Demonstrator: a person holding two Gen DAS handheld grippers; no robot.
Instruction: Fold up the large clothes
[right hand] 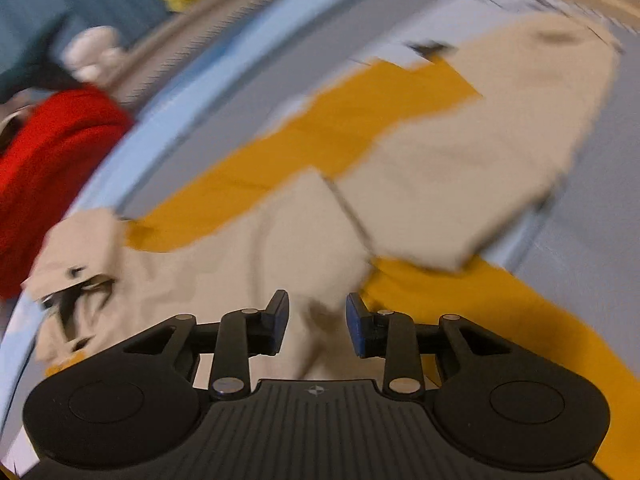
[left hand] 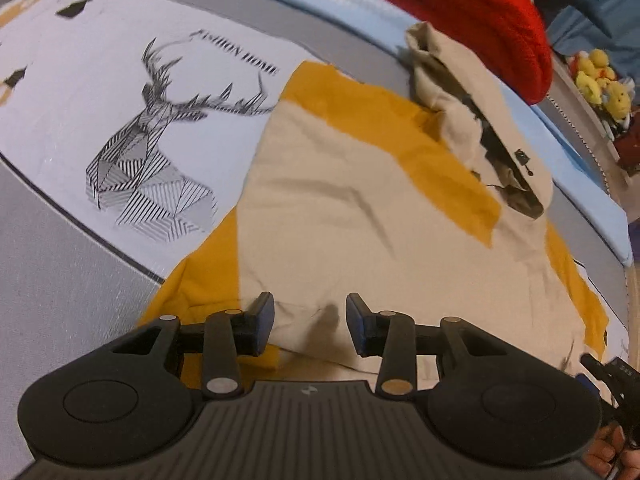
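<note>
Your bed cover, a grey and white sheet printed with a black line-drawn stag head (left hand: 148,160), filled the ground of the left wrist view, with a pale blue border strip (left hand: 360,28) along its far edge. On it lay the task's garment, a large beige and mustard-yellow colour-block hooded top (left hand: 340,200), spread mostly flat, its beige hood (left hand: 460,92) bunched at the far end near that border. A red knitted fabric heap (left hand: 460,8) sat beyond the border, and small yellow plush toys (left hand: 600,80) beyond that. Your left gripper (left hand: 310,326) hung just over the beige cloth at the near hem, jaws apart, no cloth between the pads. Your right gripper (right hand: 316,326), in a motion-blurred view, hovered over beige cloth beside the folded sleeve (right hand: 460,184), jaws apart and gripping nothing.
</note>
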